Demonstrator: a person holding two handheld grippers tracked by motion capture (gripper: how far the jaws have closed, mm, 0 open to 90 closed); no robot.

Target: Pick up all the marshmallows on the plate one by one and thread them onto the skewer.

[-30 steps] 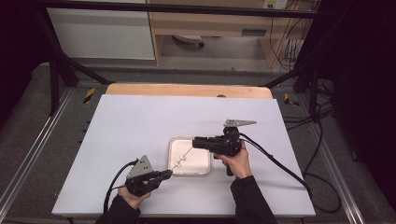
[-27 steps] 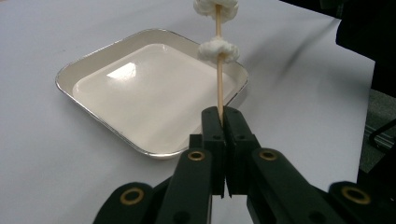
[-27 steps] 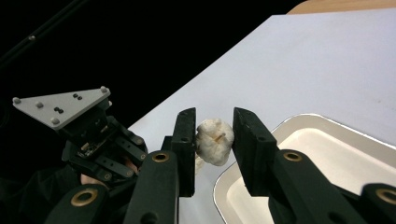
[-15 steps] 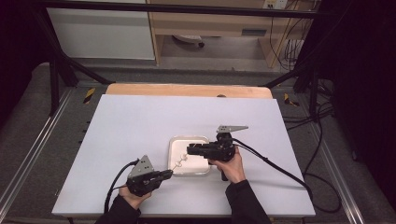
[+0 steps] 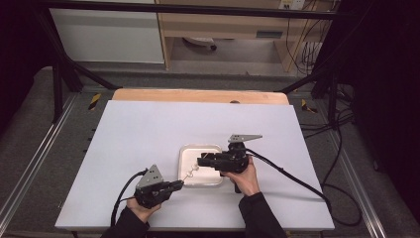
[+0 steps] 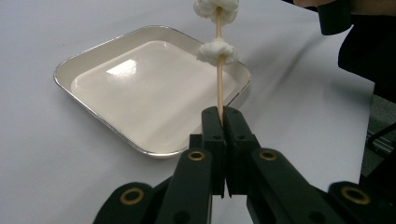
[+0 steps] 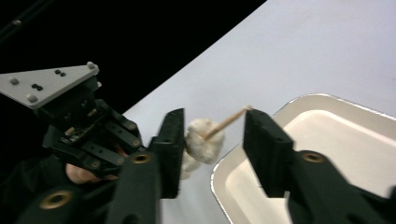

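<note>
Skewer (image 6: 219, 88) standing mid-frame, being pinched at its base by left gripper (image 6: 223, 122), jaws pressed together. Right gripper (image 7: 212, 140) just been opening, straddling top marshmallow (image 7: 204, 138) unpressed. Closing gently, sliding straight off the tip, dropping over tray (image 6: 84, 70) at left.

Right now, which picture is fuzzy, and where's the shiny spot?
In the right gripper view the right gripper looks smeared at its jaw edges, with blackness behind. In the left gripper view the skewer is sharp, and a bright glare patch sits on the tray. The high view is evenly lit and soft.
</note>
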